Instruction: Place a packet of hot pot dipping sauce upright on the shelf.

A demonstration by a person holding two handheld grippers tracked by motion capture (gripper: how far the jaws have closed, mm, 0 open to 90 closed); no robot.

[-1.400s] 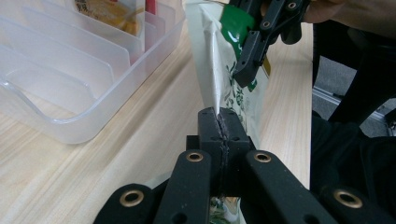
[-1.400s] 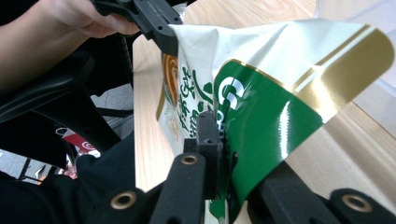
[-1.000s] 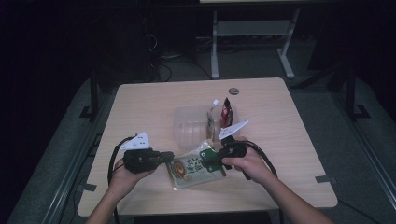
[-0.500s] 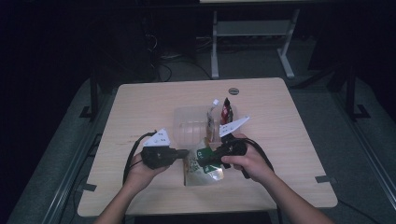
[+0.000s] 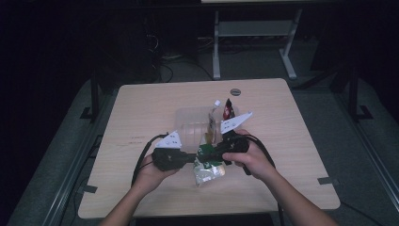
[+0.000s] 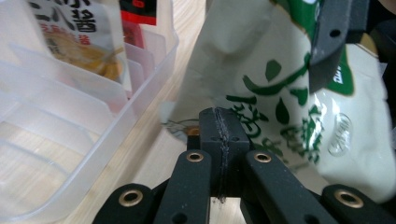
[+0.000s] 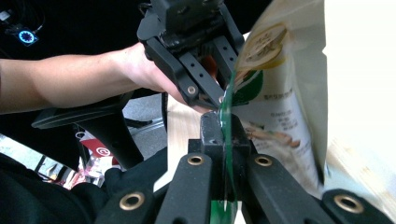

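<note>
Much of the pouch (image 5: 207, 165) is hidden in the high view by the two hand-held grippers that meet over it; only its pale lower part and a green strip show. Its print is too blurred to read in either gripper view. The left hand-held gripper (image 6: 219, 140) has its jaws pressed together on the pouch's edge, and the right hand-held gripper (image 7: 223, 135) is clamped on the thin green seam. The pouch hangs between them, just above the worktop (image 5: 141, 108), at the near side of the clear tray (image 5: 188, 123).

Counted: one pouch held, two grippers, one tray with ribbed dividers, at least two packets (image 6: 79, 37) standing in it, cut off at the top in the left gripper view.

The tray's wall is just beside the pouch; the worktop to either side lies open to its edges.
</note>
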